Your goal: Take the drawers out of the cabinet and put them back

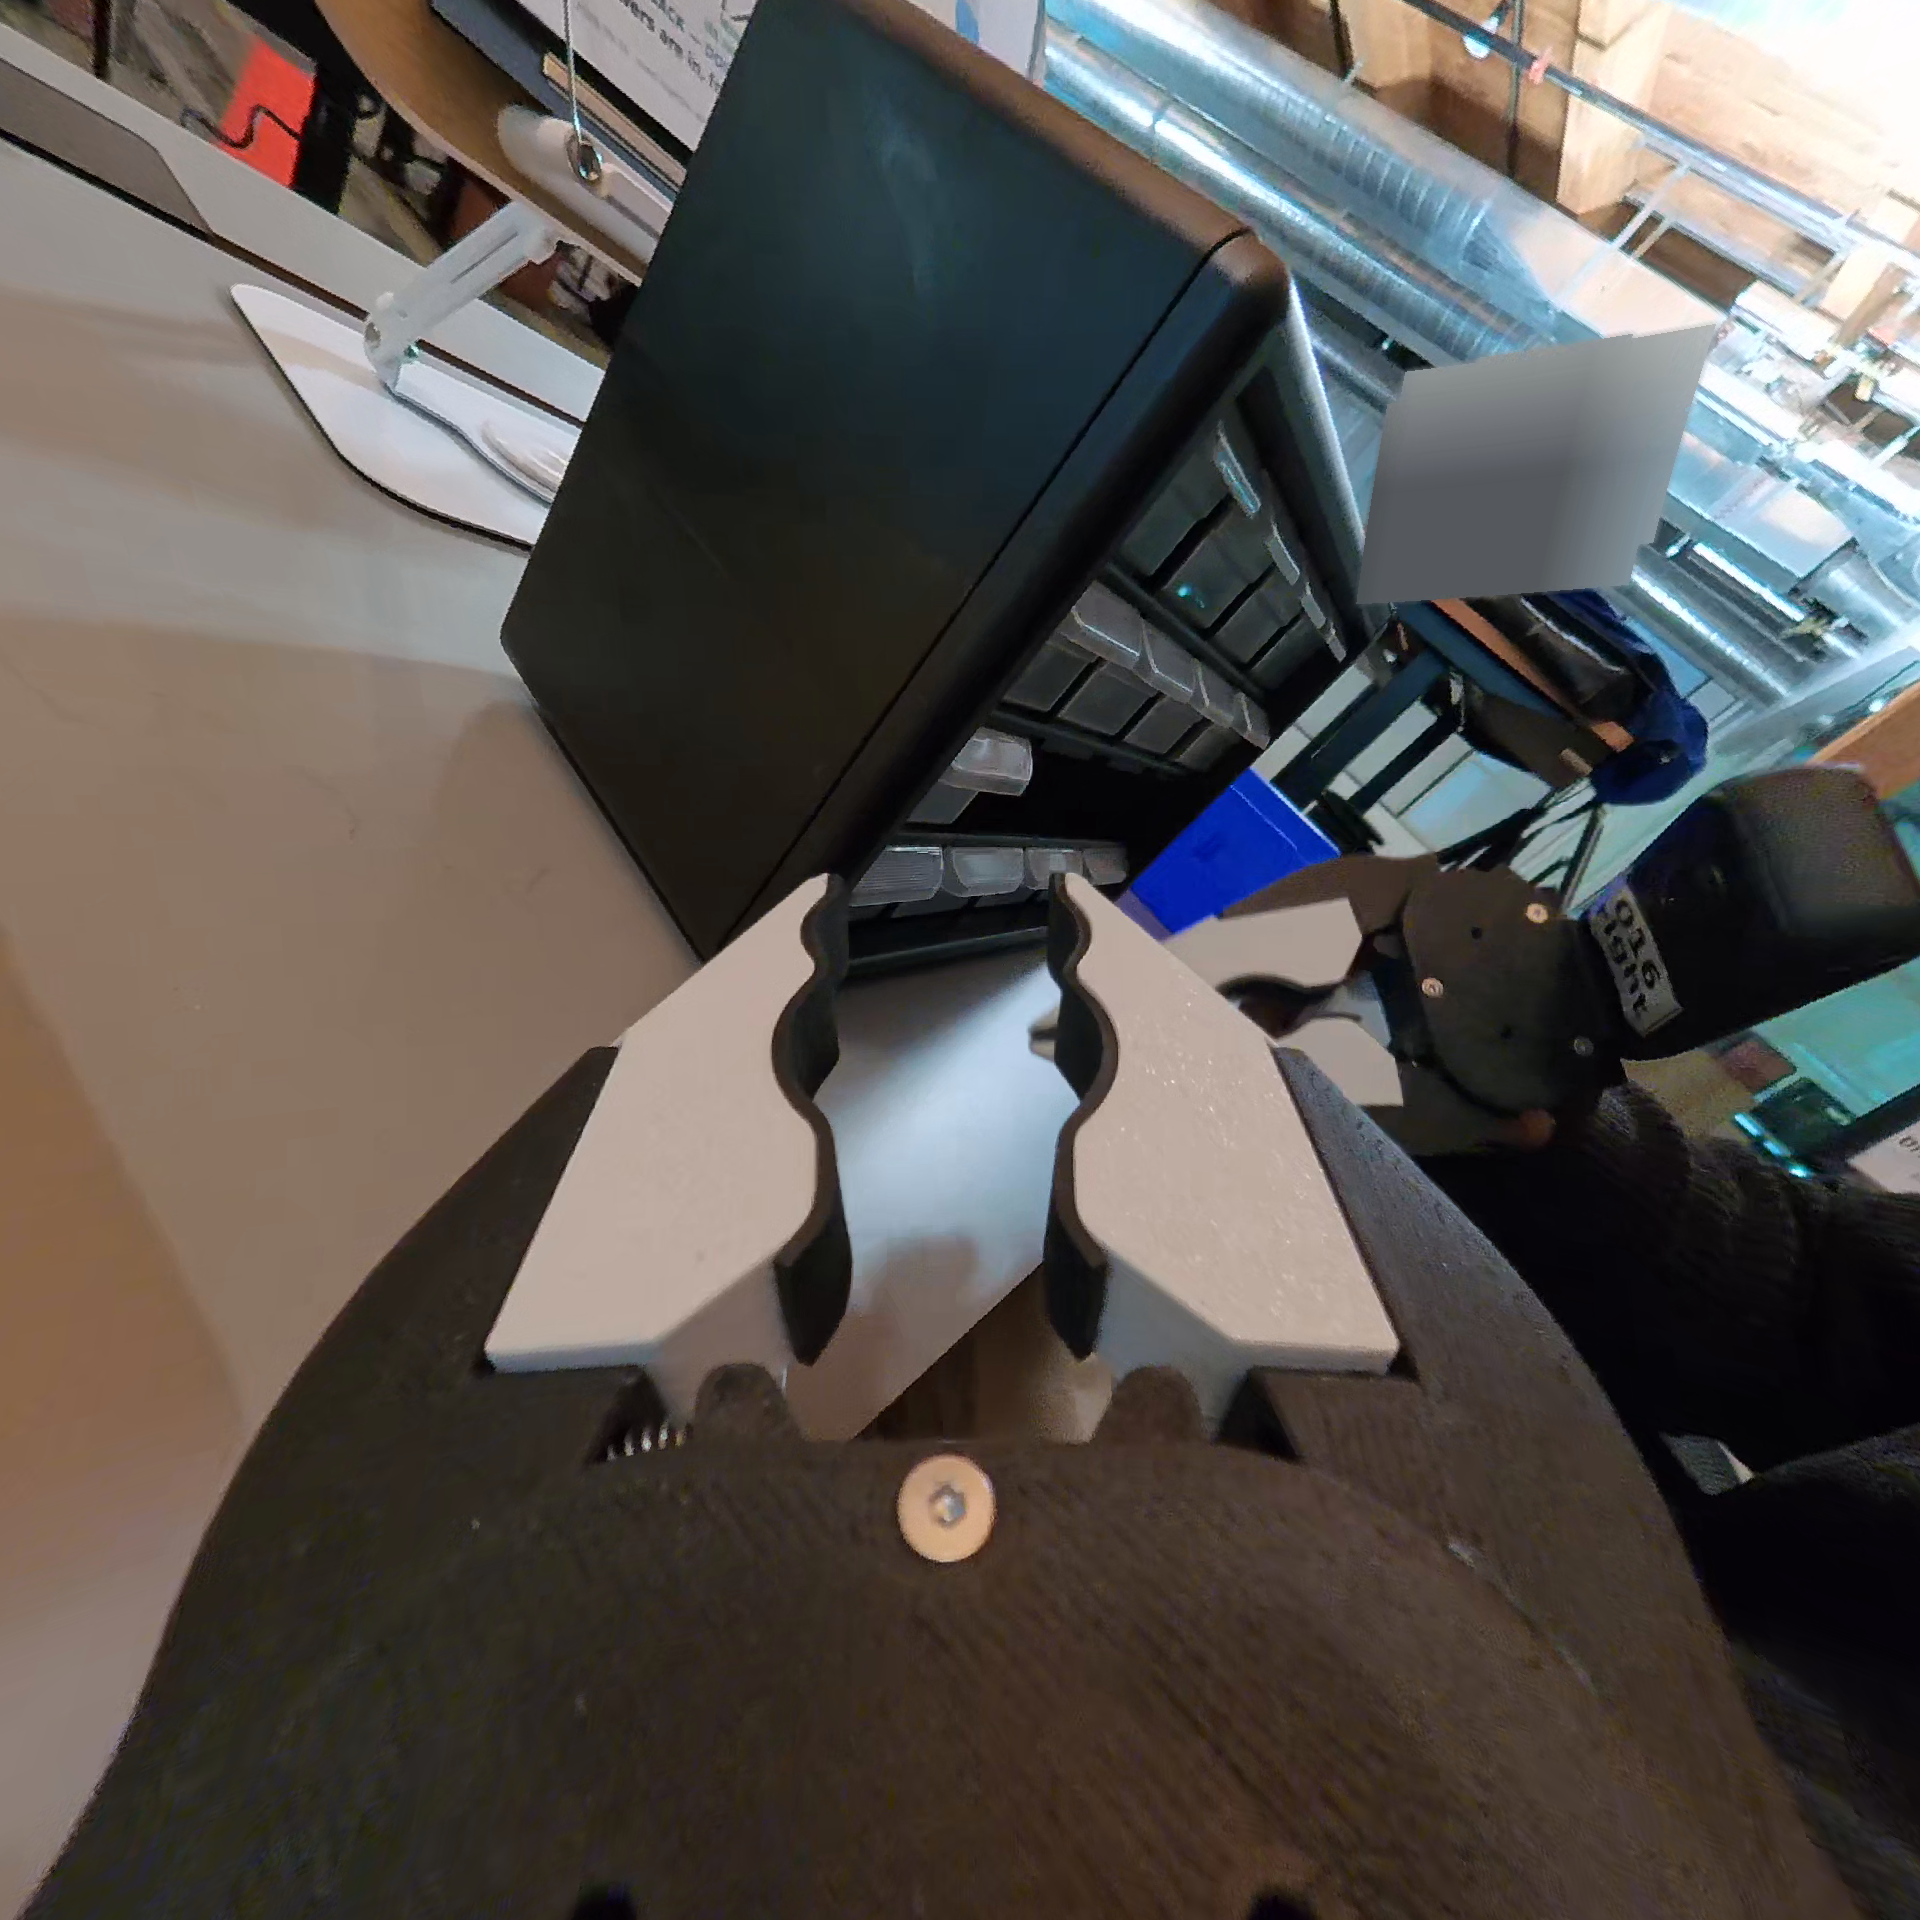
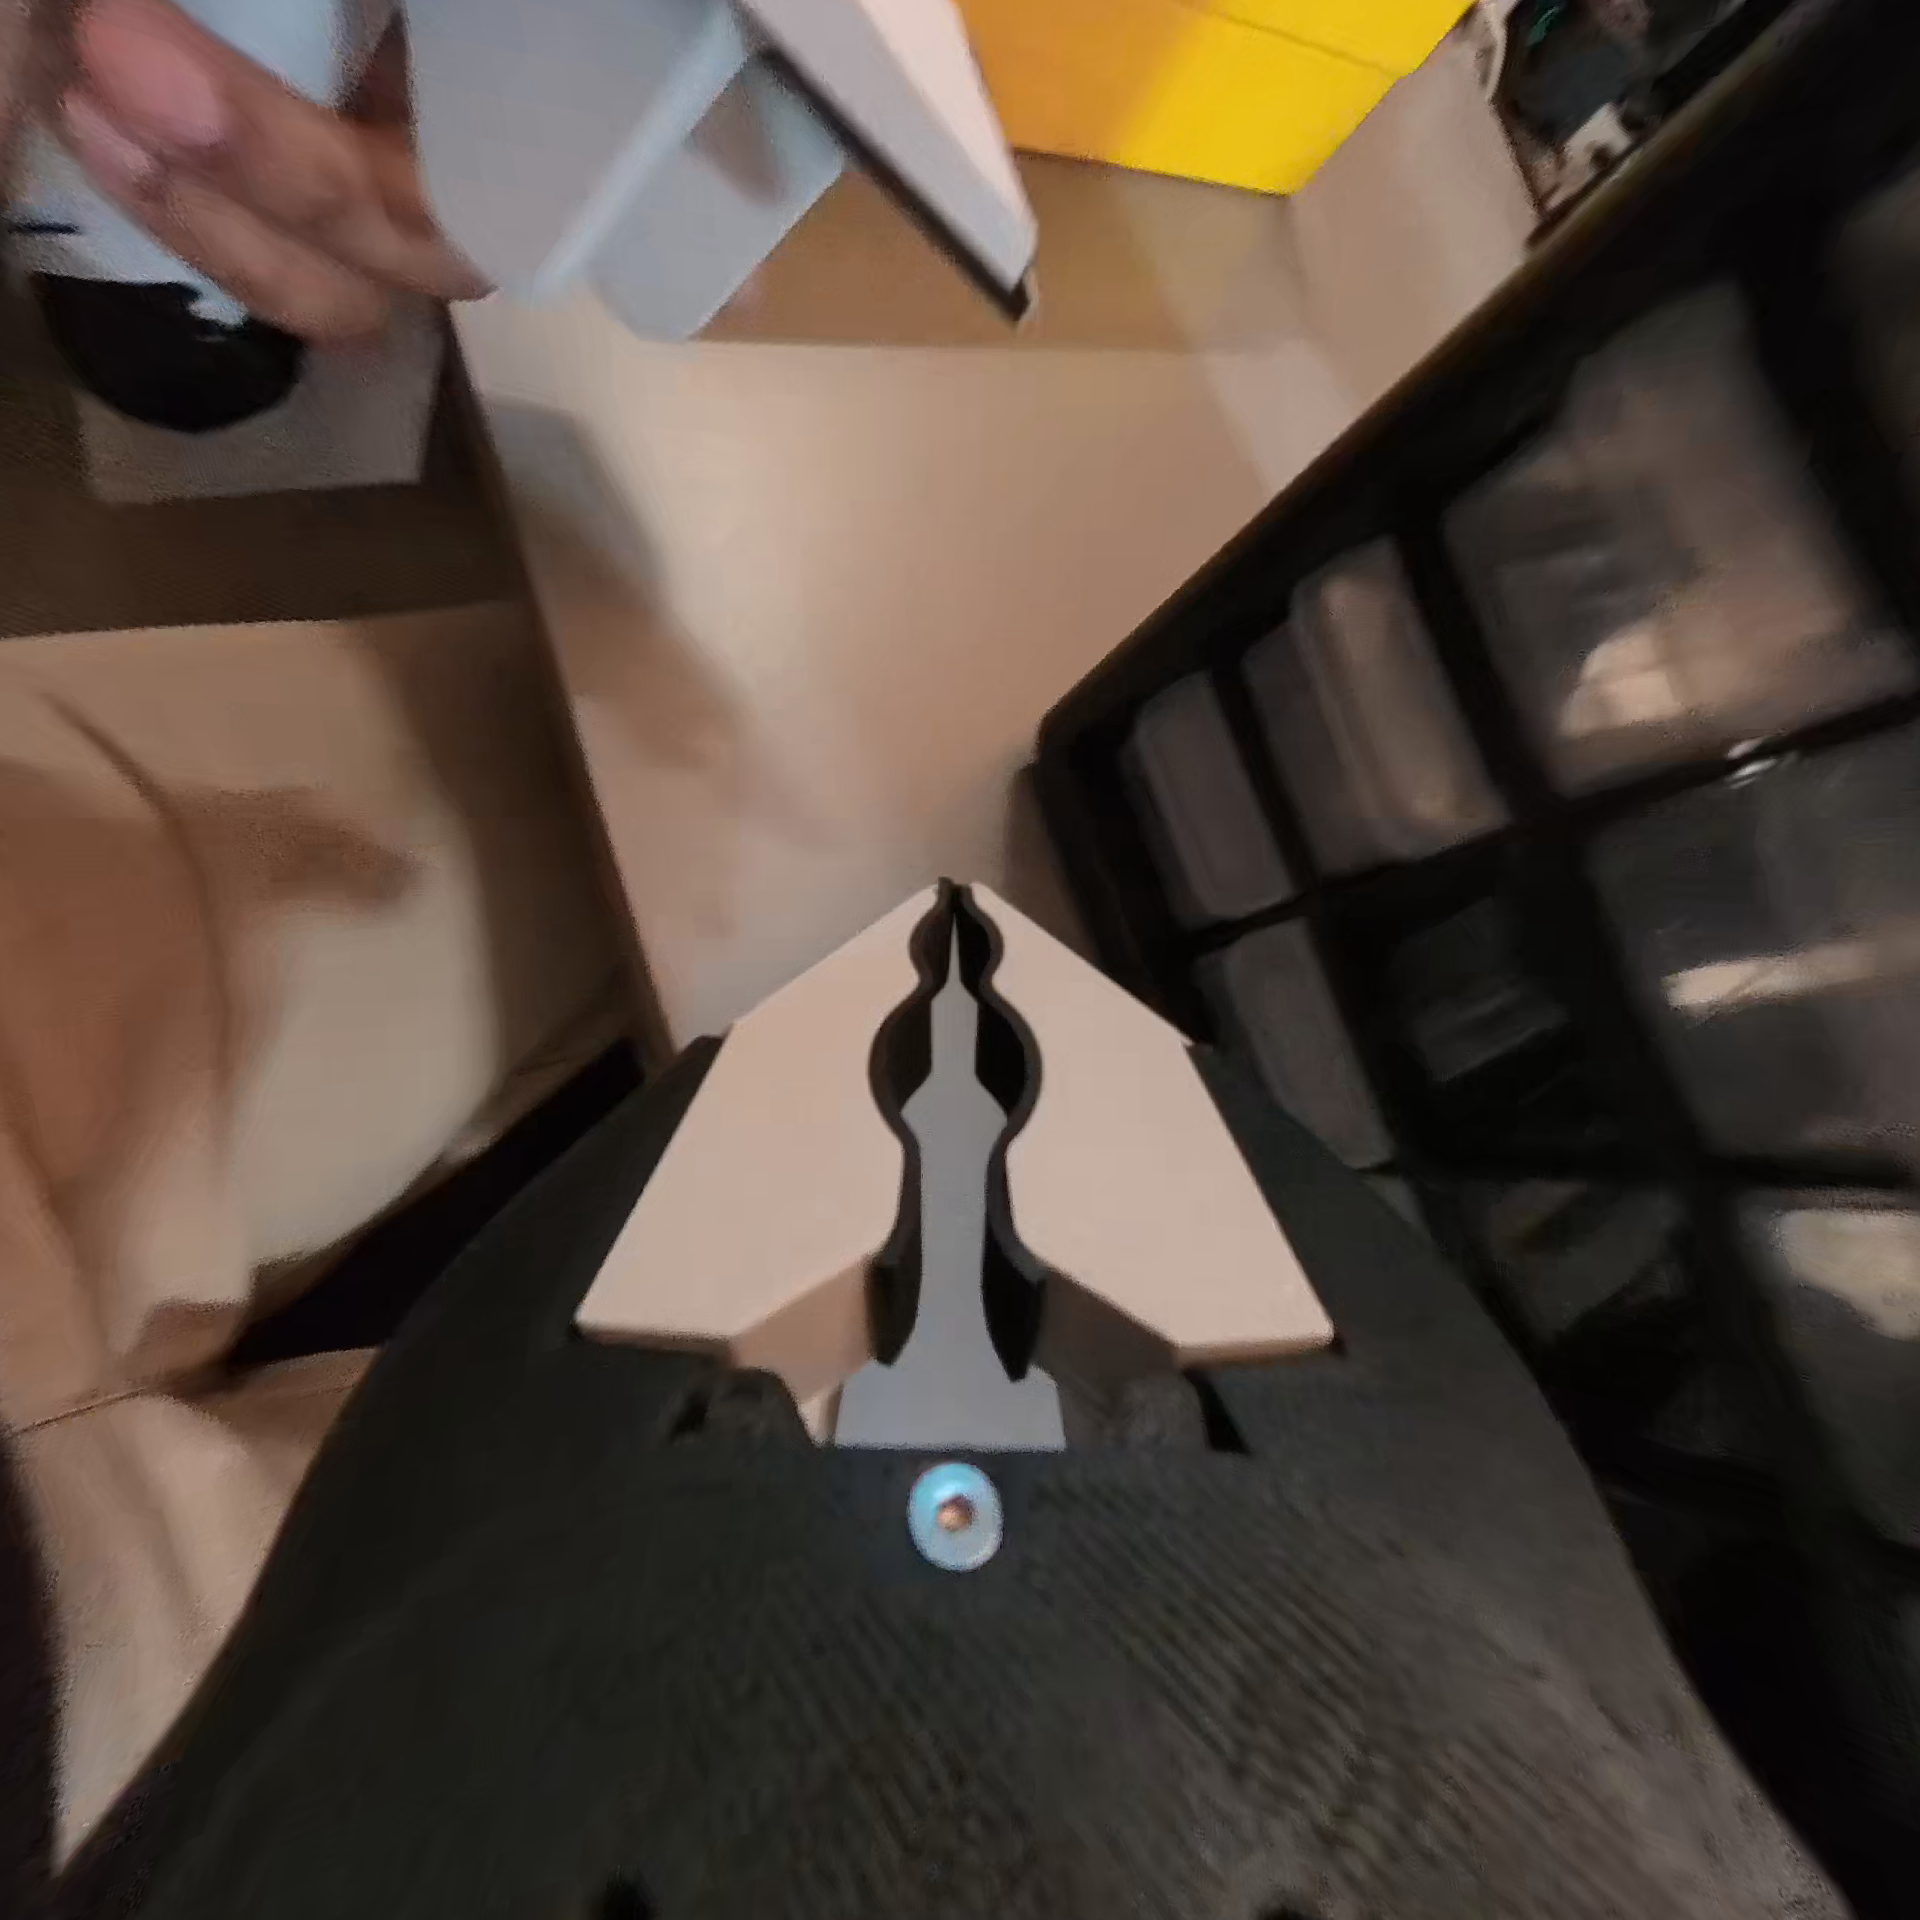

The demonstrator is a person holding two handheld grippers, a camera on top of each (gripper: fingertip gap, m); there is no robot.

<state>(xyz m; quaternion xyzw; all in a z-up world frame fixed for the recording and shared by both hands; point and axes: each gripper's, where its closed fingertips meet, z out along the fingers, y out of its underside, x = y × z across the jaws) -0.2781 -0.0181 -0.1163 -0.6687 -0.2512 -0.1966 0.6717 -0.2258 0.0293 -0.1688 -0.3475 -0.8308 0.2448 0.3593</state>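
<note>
Left wrist view: the left gripper [image 1: 940,904] is held with its jaws parted and nothing between them, its tips just beside the lower front corner of the black drawer cabinet [image 1: 862,499], which stands on the pale table [image 1: 260,831]. The cabinet's clear plastic drawers [image 1: 1122,665] sit in rows in their slots; one in the third row [image 1: 982,764] projects a little beyond its neighbours, and the bottom row [image 1: 987,868] lies directly ahead of the fingertips. The right gripper [image 1: 1288,971] appears farther off to the right, in front of the cabinet face, with a blue bin [image 1: 1226,852] behind it; a white stand base [image 1: 395,405] rests on the table beyond the cabinet. Right wrist view: this frame is motion-blurred. The right gripper [image 2: 951,894] has its fingertips pressed together, and nothing can be made out between them. The cabinet grid [image 2: 1507,831] with its drawers fills the right side, near the fingers. At upper left a hand [image 2: 260,197] and the grey fingers of the other gripper [image 2: 665,177] are visible, with a yellow box [image 2: 1195,73] behind. The step in hand is probably reaching for a drawer: the open left jaws should be aligned squarely with one drawer's front lip, closed on that lip alone, and drawn straight out along the slot while the cabinet is kept from sliding or tipping.
</note>
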